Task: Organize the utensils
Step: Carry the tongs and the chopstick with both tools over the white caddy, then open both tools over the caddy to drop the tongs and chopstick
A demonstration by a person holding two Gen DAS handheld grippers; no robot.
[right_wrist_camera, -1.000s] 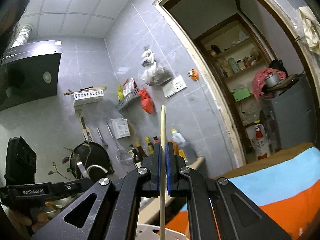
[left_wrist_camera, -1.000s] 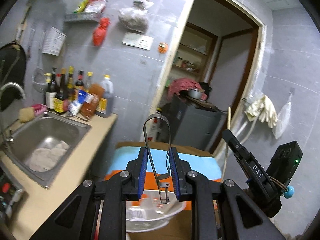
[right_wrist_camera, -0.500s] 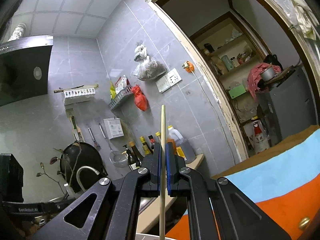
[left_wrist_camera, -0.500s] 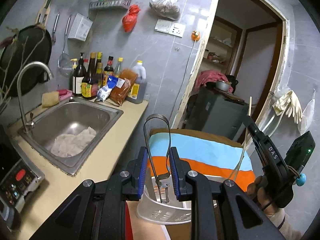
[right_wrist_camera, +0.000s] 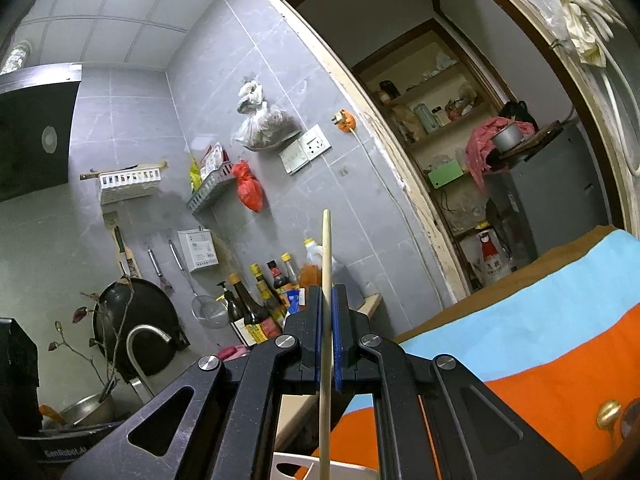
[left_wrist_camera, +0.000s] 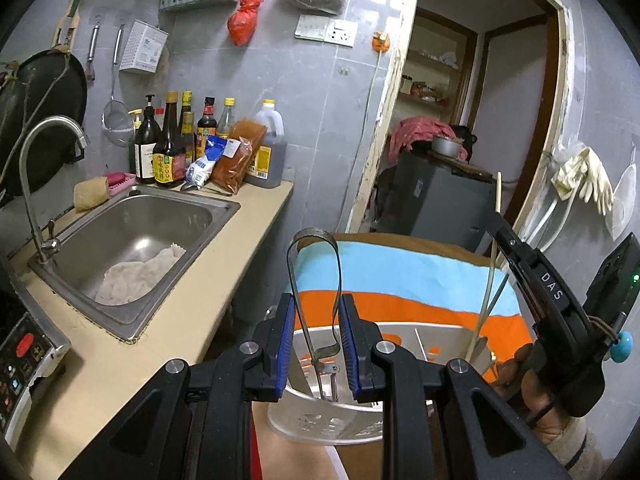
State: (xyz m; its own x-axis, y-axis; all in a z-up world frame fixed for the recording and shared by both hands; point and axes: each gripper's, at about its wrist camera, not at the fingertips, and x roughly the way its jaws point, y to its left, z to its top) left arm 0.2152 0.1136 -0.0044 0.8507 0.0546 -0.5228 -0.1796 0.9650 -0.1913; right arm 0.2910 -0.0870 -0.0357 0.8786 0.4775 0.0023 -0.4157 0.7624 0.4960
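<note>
Gripping a metal peeler [left_wrist_camera: 314, 280], seemingly, the left hand-held gripper [left_wrist_camera: 316, 344] is hovering over the basket [left_wrist_camera: 320, 424]; the right hand-held gripper [right_wrist_camera: 328, 344] is pinching a chopstick [right_wrist_camera: 326, 280].

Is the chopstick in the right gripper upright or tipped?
Roughly upright: the chopstick runs vertically between the right gripper's closed pads, tip up.

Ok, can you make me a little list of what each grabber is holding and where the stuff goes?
left gripper: shut on a metal peeler, loop end up
right gripper: shut on a wooden chopstick, upright
holder: white, with holes, under both grippers
chopstick tip: down inside the holder
surface: striped cloth
beside: sink, bottles
</note>
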